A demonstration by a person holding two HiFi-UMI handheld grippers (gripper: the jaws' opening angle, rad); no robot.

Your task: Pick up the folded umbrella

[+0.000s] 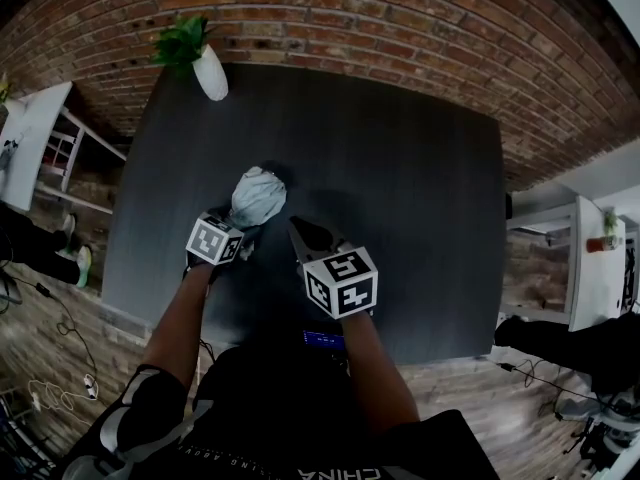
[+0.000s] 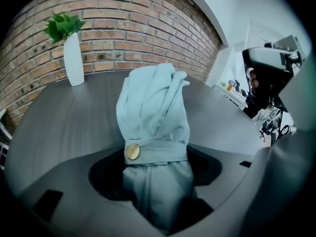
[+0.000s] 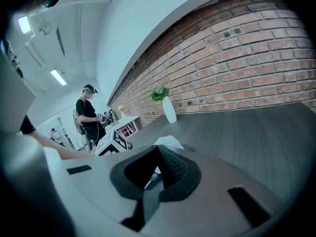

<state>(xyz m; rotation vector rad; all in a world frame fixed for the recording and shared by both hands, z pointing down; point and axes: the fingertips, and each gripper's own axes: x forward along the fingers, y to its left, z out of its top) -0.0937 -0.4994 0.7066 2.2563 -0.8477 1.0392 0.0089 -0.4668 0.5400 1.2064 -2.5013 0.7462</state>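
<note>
The folded umbrella (image 2: 155,132) is plain pale grey-blue fabric, and its strap (image 2: 165,149) carries a gold-coloured button (image 2: 132,152). The bench (image 1: 400,198) is dark grey with a faint streaked grain. The wall (image 1: 350,18) is red-brown brick with pale mortar lines. The vase (image 1: 211,73) is white and holds green leaves (image 1: 180,40). The left hand-held gripper (image 1: 238,230) and right hand-held gripper (image 1: 308,232) have black jaws and white cubes printed with black square markers.

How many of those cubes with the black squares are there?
2. One marker cube sits on the left gripper, which holds the folded umbrella; the other sits on the right gripper. None seems hidden.
</note>
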